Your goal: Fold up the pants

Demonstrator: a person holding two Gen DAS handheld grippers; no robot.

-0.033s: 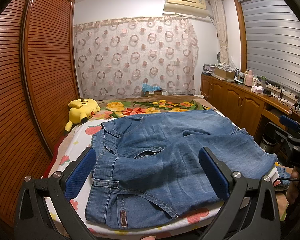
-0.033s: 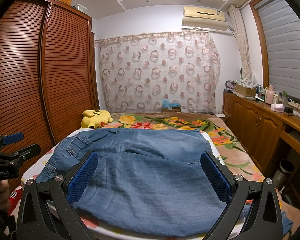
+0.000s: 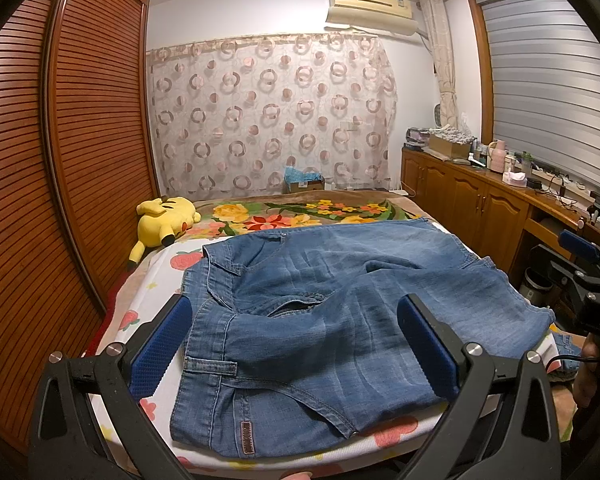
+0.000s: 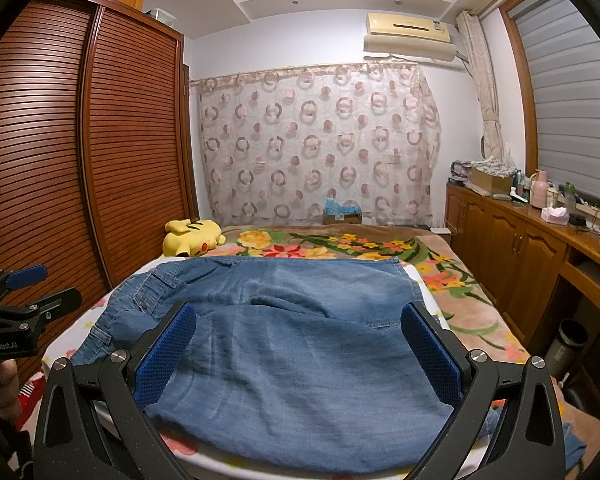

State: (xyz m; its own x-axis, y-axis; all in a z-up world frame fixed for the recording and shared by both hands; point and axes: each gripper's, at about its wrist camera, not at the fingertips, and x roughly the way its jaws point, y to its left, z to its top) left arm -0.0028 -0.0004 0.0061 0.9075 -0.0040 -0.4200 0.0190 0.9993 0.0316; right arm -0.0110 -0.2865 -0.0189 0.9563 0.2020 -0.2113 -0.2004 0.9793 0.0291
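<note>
Jeans lay rumpled across the bed's near edge, unfolded; both grippers gaped empty, next needing a hem grab.

the left black two-finger gripper has matte, lightly speckled arms with triangular cut-outs, silver round screws at the joints, and fingers faced with blue dimpled rubber pads. the right black two-finger gripper is built the same, blue pads and silver screws alike. seen from the side, each body carries white lettering ("genrobot.ai" on the left one, "das" readable on the right). a thin black cable runs by the bare-skinned right hand; the left hand is bare too.
</note>
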